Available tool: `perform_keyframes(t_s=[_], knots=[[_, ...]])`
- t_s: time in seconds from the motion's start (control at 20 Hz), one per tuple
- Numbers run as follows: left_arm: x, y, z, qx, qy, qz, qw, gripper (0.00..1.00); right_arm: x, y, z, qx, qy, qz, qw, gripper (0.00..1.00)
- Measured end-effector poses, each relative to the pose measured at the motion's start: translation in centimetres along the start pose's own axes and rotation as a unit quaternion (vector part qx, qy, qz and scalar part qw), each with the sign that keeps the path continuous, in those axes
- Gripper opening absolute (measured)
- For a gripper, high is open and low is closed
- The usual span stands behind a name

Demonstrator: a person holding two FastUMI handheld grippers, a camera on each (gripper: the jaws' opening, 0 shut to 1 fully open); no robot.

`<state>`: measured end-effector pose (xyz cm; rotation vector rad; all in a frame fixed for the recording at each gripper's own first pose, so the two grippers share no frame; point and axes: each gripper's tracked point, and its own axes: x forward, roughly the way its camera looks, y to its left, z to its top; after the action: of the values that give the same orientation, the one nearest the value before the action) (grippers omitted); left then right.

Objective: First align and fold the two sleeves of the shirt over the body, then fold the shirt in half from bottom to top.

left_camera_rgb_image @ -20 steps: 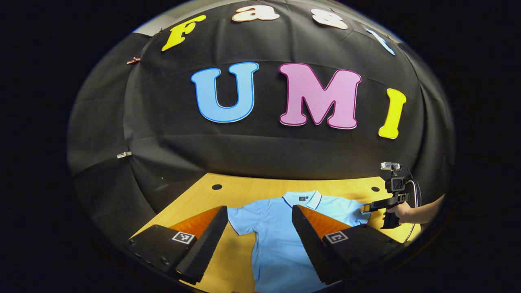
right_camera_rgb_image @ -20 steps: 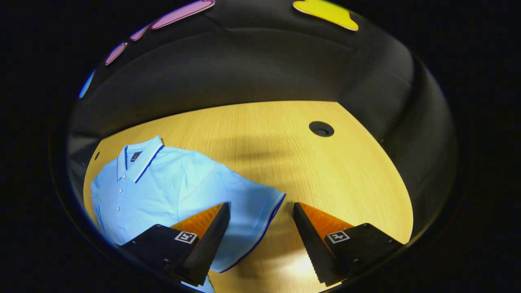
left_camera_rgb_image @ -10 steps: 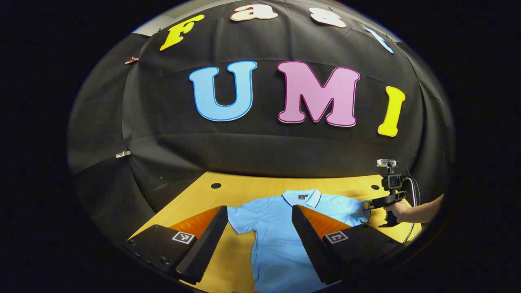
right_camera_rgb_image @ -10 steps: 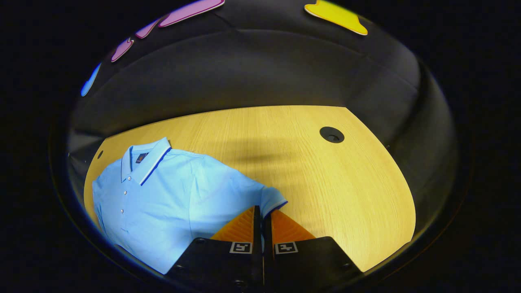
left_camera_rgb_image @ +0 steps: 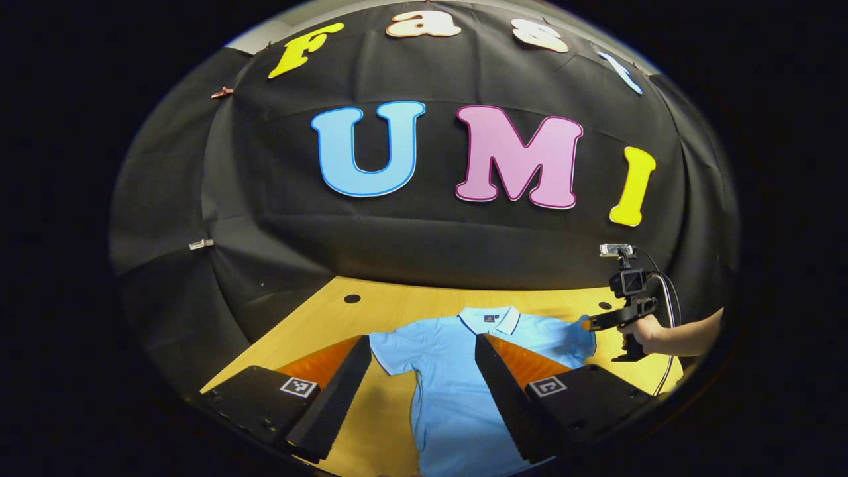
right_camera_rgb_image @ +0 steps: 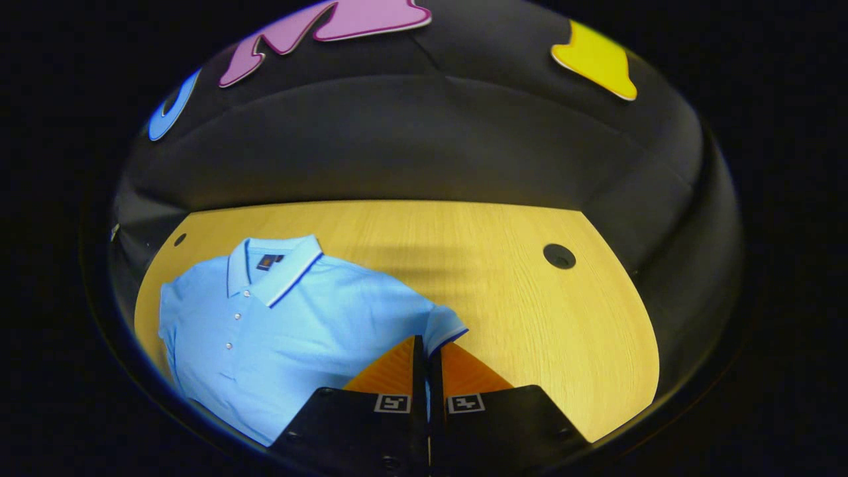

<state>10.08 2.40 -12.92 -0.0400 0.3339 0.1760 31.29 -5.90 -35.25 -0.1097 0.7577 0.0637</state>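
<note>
Pinching the right sleeve (right_camera_rgb_image: 442, 326) with my right gripper (right_camera_rgb_image: 426, 344), both fingers pressed together on the cuff. Shirt (right_camera_rgb_image: 291, 331) is lying face up on the table (right_camera_rgb_image: 530, 318), collar (right_camera_rgb_image: 275, 268) toward the back wall, buttons showing. My left gripper (left_camera_rgb_image: 422, 351) is hovering with fingers spread wide above the shirt's left side, gripping nothing. Far off in the left gripper view, a hand (left_camera_rgb_image: 641, 331) is holding the right gripper at the sleeve.

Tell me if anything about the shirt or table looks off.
Nothing damaged or spilled. The shirt lies flat on the table, except one sleeve, pinched up in the right claw; the left claw hangs open.
</note>
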Motion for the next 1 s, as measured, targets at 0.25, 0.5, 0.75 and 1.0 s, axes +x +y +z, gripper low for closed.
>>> perform_keyframes(t_s=[0.25, 0.5, 0.75, 1.0], knots=[[-1.0, 3.6, -0.7, -0.011, 0.001, 0.023, 1.000, 1.00, -1.1, 7.9, 2.4, -0.051, -0.013, 0.047, 0.998, 0.05], [-1.4, 5.9, -1.7, -0.016, 0.004, 0.037, 0.999, 1.00, -1.4, 15.4, 1.4, -0.091, -0.003, 0.089, 0.992, 0.06], [0.0, 7.5, -2.0, -0.029, 0.009, 0.039, 0.999, 1.00, -2.2, 20.9, -1.4, -0.113, 0.017, 0.144, 0.983, 0.32], [4.2, 8.4, -1.5, -0.018, 0.004, 0.030, 0.999, 1.00, -4.5, 20.8, -1.4, -0.114, 0.003, 0.153, 0.982, 0.95]])
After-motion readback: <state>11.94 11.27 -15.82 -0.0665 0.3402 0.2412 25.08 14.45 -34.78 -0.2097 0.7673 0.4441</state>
